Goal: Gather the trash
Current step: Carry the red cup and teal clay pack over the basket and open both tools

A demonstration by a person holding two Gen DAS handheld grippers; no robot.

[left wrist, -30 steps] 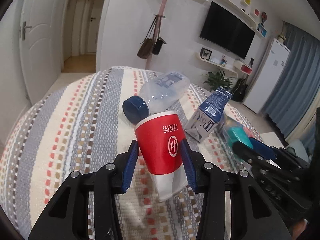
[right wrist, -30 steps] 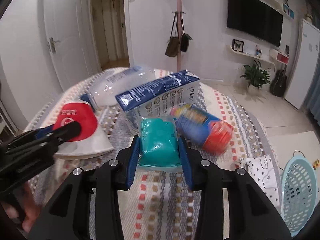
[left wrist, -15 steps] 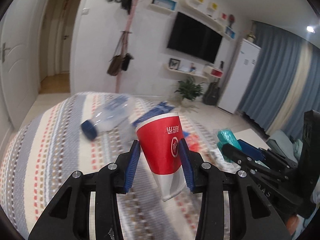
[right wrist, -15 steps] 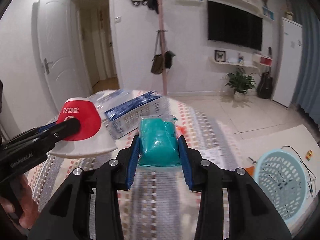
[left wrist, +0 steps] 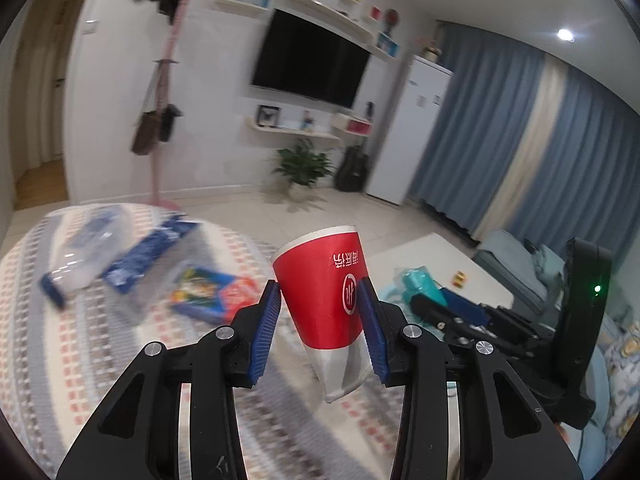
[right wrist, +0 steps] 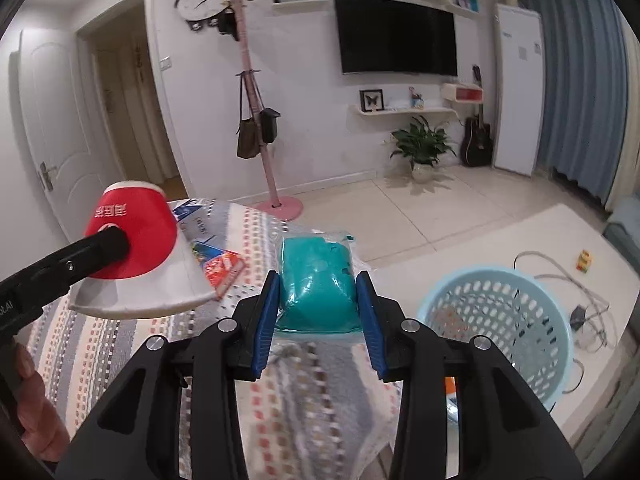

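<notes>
A: My left gripper pinches the red-and-white paper cup, left of the pale-blue perforated plastic basket.

B: Right gripper clamps the teal plastic packet, just beside that basket.

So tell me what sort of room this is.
Most likely a home living room: a wall-mounted TV, a coat stand hung with bags, a potted plant and long blue curtains.
</notes>
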